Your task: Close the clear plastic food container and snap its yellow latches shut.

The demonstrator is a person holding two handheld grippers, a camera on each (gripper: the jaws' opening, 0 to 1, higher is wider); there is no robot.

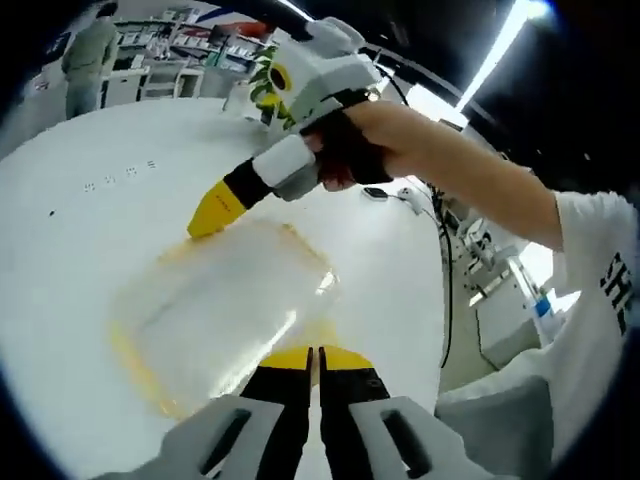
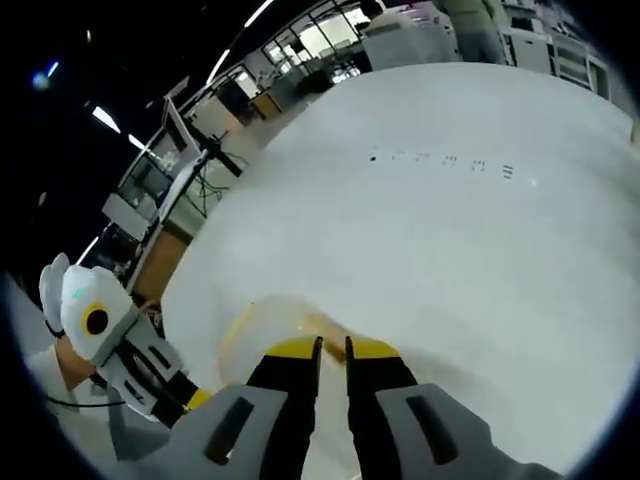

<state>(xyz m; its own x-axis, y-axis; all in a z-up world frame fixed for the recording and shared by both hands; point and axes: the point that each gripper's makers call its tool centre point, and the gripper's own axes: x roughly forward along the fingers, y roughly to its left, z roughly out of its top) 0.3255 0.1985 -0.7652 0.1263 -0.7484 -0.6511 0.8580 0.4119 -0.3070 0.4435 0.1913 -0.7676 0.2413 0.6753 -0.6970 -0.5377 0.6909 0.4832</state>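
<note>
The clear plastic food container [image 1: 225,315] lies flat on the white table [image 1: 90,220], lid apparently down, its yellow latches [image 1: 135,365] along the rim; it looks light, thin-walled and slick — liable to skid or flex under pressure, so the push is best placed on the latches and rim, not the middle of the lid; the left gripper [image 1: 316,358], jaws nearly together and holding nothing, sits at the near edge; the right gripper [image 1: 205,222], [image 2: 333,350] — jaws nearly closed, empty too — touches the far corner.
</note>
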